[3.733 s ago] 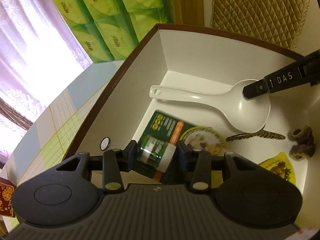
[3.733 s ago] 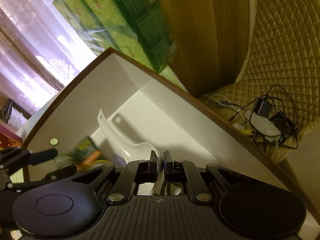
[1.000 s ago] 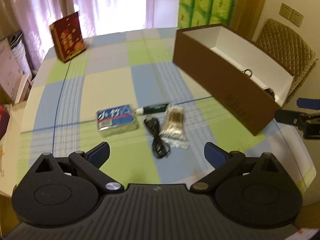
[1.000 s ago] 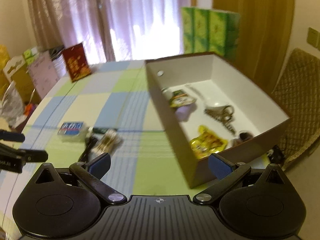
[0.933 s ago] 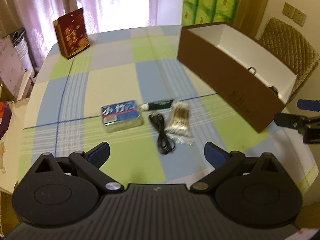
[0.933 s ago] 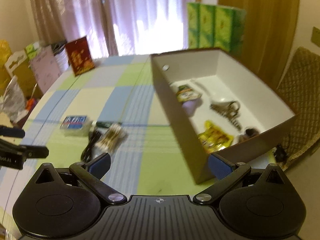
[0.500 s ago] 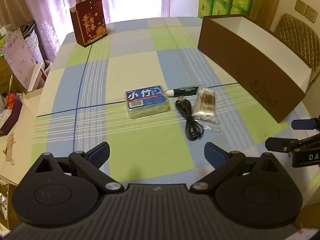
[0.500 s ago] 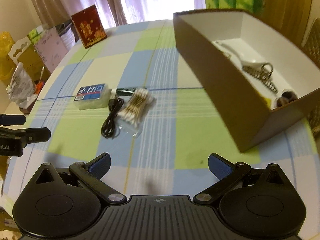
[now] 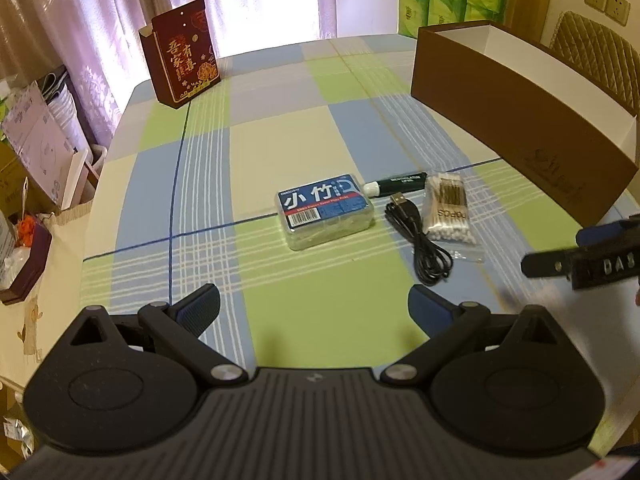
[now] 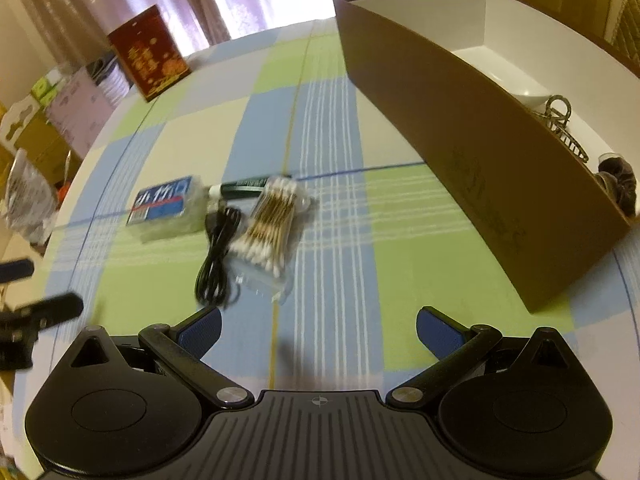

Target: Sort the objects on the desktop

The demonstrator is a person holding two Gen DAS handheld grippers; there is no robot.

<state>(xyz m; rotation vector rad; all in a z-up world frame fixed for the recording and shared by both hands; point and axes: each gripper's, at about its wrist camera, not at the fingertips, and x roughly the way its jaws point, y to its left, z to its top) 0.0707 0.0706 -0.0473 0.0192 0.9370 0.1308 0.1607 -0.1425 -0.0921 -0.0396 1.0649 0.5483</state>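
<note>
While both tools hang above the checked tabletop (image 9: 280, 128) with nothing in them, four loose items lie clustered ahead. Left tool (image 9: 314, 306): fingers wide apart. Right tool (image 10: 318, 328): fingers wide apart too. Cluster, read off the left tool: blue-labelled clear box (image 9: 326, 211) straight ahead; dark green tube (image 9: 396, 184) beyond it to the right; black USB cable (image 9: 420, 240) ahead-right; bag of cotton swabs (image 9: 448, 210) further right, touching the cable. From the right tool the swab bag (image 10: 272, 224) sits ahead and left, its long axis running away from the tool and leaning right; the cable (image 10: 216, 252) is just left of it. Brown sorting box (image 10: 480, 128) stands ahead-right of the right tool, already holding keys and a white spoon. Judgement: swabs fall to the right tool, blue box to the left; a grip across the bag's short width looks simplest.
</note>
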